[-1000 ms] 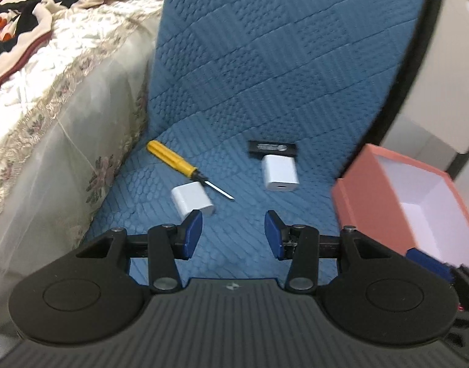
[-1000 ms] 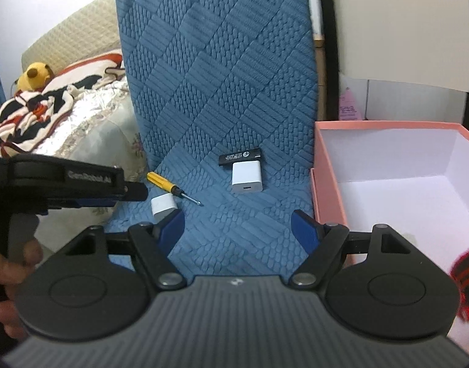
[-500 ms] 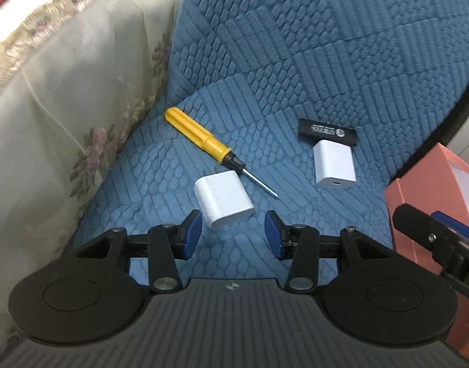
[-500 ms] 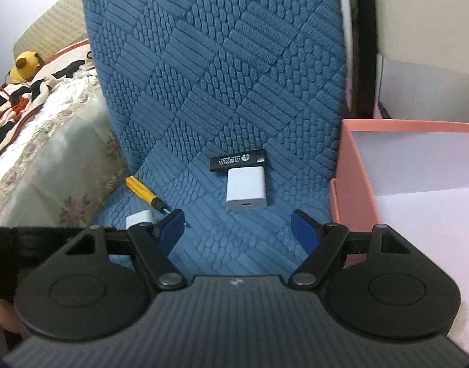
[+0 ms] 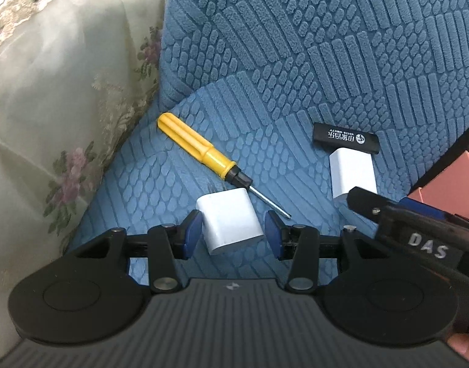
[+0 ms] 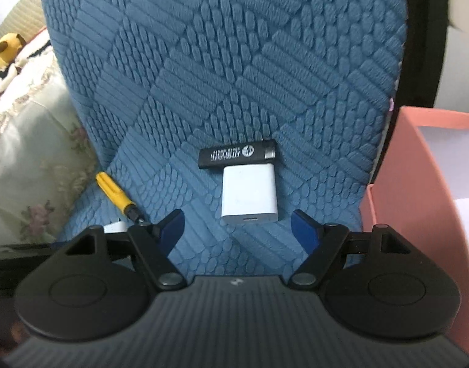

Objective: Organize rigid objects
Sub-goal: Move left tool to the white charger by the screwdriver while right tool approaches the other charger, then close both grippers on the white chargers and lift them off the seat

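1. The blue quilted seat cover is the biggest thing in front of me. It is soft and bumpy, so I think the small objects on it can tip a little when I push them.
2. The pink box stands open just to the right of the seat. I judge it is the place where the objects should go.
3. My left gripper points down at the seat with its jaws half open. The near white charger block sits between the blue pads, but I see a gap on each side, so nothing is held yet.
4. My right gripper is also half open and holds nothing. The second white charger block lies just ahead of it, not yet between the pads.
5. The yellow-handled screwdriver lies at an angle, its metal tip close beside the near charger. It looks stiff and light, and I would grip it on the ribbed handle.
6. Both chargers look hard, light and smooth, perhaps slippery. I would squeeze them on the two flat wide faces, near the middle.
7. The black lighter touches the far end of the second charger. It is thin and rigid, and best taken across its narrow sides.
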Tool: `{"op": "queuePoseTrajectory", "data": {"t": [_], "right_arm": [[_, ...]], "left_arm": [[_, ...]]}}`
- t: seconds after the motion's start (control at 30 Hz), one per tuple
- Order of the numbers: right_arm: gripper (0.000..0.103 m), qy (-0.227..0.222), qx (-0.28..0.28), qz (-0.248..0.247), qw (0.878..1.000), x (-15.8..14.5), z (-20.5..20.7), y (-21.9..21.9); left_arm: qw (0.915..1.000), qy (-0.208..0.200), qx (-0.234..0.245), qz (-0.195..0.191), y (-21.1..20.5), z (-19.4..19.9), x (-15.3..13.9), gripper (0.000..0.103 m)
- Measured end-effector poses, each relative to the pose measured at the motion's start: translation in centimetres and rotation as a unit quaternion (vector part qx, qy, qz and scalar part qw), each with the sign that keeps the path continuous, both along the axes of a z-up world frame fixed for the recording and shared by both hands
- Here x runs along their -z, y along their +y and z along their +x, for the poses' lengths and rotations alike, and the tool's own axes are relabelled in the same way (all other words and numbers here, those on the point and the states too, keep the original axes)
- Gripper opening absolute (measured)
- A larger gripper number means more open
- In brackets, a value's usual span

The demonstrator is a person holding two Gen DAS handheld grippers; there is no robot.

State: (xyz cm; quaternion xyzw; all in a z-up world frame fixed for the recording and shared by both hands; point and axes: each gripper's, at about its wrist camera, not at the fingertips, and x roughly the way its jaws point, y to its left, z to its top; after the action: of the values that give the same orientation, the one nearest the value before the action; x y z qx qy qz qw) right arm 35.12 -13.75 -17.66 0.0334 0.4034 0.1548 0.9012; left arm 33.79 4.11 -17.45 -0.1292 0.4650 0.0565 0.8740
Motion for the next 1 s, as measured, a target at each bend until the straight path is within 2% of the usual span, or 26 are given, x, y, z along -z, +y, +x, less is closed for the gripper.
{"op": "queuePoseTrajectory", "data": {"t": [0.33, 0.47, 0.53, 0.67, 0.77, 1.0], "right_arm": [[0.078, 0.003, -0.001, -0.034, 0.999, 2.7, 3.3, 1.2], [0.077, 0.019, -0.003, -0.017, 1.0, 3.5, 4.4, 1.4], [0.077, 0.018, -0.005, -0.027, 0.999, 3.7, 4.6, 1.8], [0.066, 0.011, -0.01, -0.057, 0.998, 3.9, 4.7, 2.4], [0.054, 0.017, -0.012, -0.051, 0.998, 3.8, 4.8, 2.3], [0.053, 0.022, -0.017, -0.053, 0.998, 3.1, 3.9, 1.6]], "left_arm": [[0.9999, 0.002, -0.012, -0.006, 0.0, 0.5, 0.2, 0.052], [0.9999, 0.001, -0.009, 0.004, -0.4, 0.7, 0.2, 0.052], [0.9999, 0.003, -0.008, 0.009, -0.5, 1.0, 0.4, 0.052], [0.9997, 0.005, -0.005, 0.021, -0.8, 1.6, 0.7, 0.052], [0.9996, 0.005, 0.0, 0.029, -1.0, 1.6, 0.8, 0.052], [0.9993, 0.003, 0.001, 0.038, -1.1, 1.8, 1.2, 0.052]]}}
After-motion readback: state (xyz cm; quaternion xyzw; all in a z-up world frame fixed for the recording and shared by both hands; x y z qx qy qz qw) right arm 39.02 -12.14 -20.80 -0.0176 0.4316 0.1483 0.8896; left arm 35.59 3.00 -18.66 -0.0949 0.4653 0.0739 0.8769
